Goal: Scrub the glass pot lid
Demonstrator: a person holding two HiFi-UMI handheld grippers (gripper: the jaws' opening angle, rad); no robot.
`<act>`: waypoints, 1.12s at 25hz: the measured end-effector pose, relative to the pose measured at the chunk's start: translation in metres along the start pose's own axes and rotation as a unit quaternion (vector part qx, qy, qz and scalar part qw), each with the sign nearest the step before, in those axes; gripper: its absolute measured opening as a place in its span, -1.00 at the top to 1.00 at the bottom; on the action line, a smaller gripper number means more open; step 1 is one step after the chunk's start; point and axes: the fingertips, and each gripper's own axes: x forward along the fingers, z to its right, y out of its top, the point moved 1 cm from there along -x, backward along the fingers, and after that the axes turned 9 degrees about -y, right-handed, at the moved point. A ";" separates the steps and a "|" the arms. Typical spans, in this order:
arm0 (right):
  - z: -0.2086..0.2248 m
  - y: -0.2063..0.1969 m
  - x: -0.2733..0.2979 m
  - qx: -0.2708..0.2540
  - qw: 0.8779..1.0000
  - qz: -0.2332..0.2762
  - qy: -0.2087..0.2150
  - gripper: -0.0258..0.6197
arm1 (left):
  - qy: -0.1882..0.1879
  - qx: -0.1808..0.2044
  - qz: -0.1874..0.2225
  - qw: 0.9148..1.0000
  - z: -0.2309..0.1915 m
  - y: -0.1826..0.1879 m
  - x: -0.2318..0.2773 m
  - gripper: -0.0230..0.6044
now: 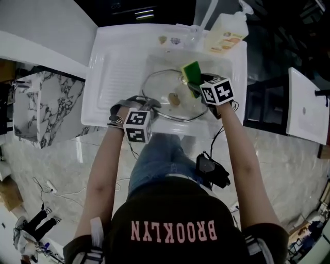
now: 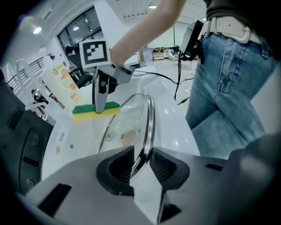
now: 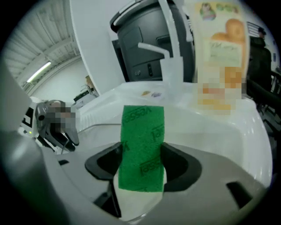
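Observation:
The glass pot lid with a metal rim and a brownish knob lies tilted in the white sink. My left gripper is shut on the lid's near-left rim; the left gripper view shows the steel rim clamped between the jaws. My right gripper is shut on a green-and-yellow sponge over the lid's far right edge. In the right gripper view the sponge's green scouring face stands upright between the jaws. The left gripper view also shows the sponge on the lid.
A soap bottle stands at the sink's back right beside the faucet. A ribbed drainboard lies left of the basin. A marble-patterned counter is at far left. Cables trail on the floor.

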 end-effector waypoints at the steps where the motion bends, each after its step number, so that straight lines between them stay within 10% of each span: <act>1: 0.000 0.002 -0.010 0.012 1.000 0.021 -0.008 0.09 | 0.005 -0.006 0.003 1.000 0.000 0.001 -0.001 0.65; 12: -0.018 0.004 -0.088 0.102 0.974 0.187 -0.076 0.09 | 0.058 -0.046 0.037 0.997 0.000 0.005 -0.004 0.63; 28: -0.046 -0.061 -0.166 0.164 0.921 0.260 -0.240 0.09 | 0.084 -0.043 0.083 0.992 0.003 0.009 -0.005 0.63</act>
